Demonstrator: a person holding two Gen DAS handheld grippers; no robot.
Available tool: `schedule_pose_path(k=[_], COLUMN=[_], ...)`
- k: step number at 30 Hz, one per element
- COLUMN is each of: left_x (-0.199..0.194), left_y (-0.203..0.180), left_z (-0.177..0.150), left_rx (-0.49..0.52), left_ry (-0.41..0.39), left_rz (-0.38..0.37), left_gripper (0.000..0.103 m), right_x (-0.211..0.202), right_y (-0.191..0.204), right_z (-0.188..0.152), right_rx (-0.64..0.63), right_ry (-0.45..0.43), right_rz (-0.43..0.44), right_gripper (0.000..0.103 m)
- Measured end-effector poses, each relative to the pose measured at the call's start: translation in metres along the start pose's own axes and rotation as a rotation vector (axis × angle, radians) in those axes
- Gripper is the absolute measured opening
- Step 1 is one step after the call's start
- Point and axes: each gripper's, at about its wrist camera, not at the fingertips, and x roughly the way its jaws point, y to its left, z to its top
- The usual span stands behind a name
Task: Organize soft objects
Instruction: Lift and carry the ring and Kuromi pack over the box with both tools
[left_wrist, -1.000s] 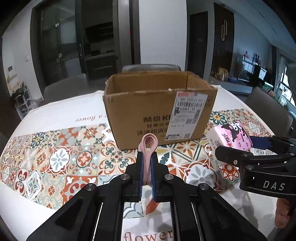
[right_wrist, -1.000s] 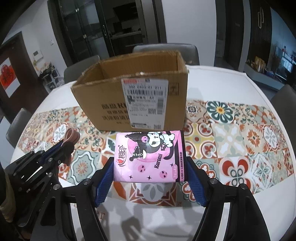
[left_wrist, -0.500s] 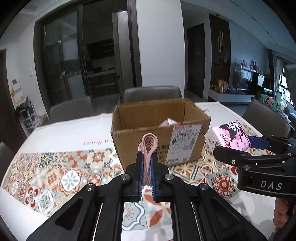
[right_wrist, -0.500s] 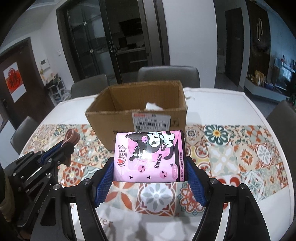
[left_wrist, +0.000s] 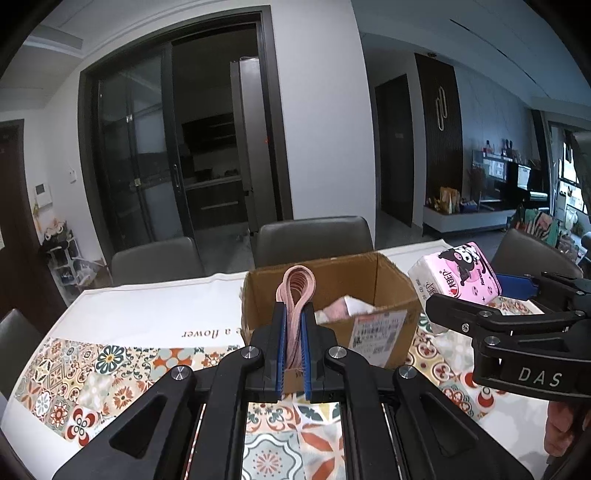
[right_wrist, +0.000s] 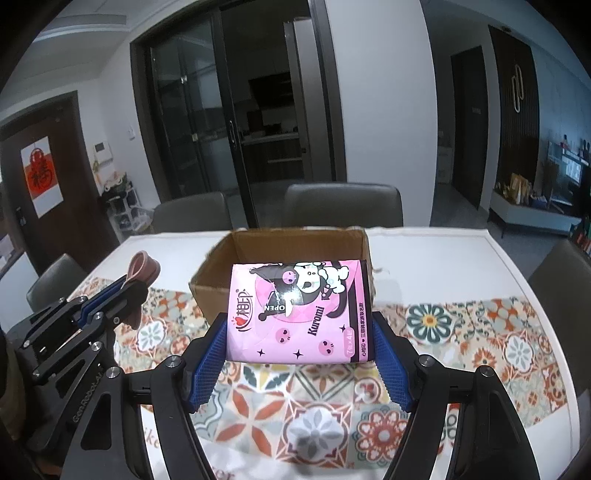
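Note:
My left gripper (left_wrist: 293, 317) is shut on a looped pink band (left_wrist: 295, 286), held up in front of an open cardboard box (left_wrist: 373, 332). The box holds pink and white soft items (left_wrist: 343, 308). My right gripper (right_wrist: 299, 332) is shut on a pink Kuromi tissue pack (right_wrist: 295, 314), held above the table just before the box (right_wrist: 295, 240). In the left wrist view the pack (left_wrist: 458, 277) is right of the box. In the right wrist view the left gripper (right_wrist: 127, 286) with the band (right_wrist: 144, 264) is at the left.
The box stands on a round table with a white and patterned tile cloth (right_wrist: 461, 325). Grey chairs (left_wrist: 314, 240) stand behind the table and one chair (right_wrist: 565, 273) at the right. Dark glass doors are beyond.
Both grippers have risen with their loads, so the box's inside now shows from above. The box looks smaller and lower in both views.

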Motion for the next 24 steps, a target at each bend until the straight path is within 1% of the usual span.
schedule_pose_path(k=[13, 18, 24], left_x=[0.016, 0.028, 0.044], left_y=[0.004, 0.005, 0.006], left_z=[0.032, 0.04, 0.045], left_rx=[0.009, 0.012, 0.016], left_ry=[-0.073, -0.079, -0.074], left_rz=[-0.002, 0.006, 0.011], left_gripper=[0.009, 0.009, 0.009], right_x=[0.002, 0.011, 0.025], right_y=[0.002, 0.0, -0.007], right_z=[0.035, 0.046, 0.056], right_rx=[-0.03, -0.042, -0.041], right_ry=[-0.08, -0.093, -0.087], right_rz=[-0.011, -0.021, -0.025], right_gripper=[0.074, 0.074, 0.074])
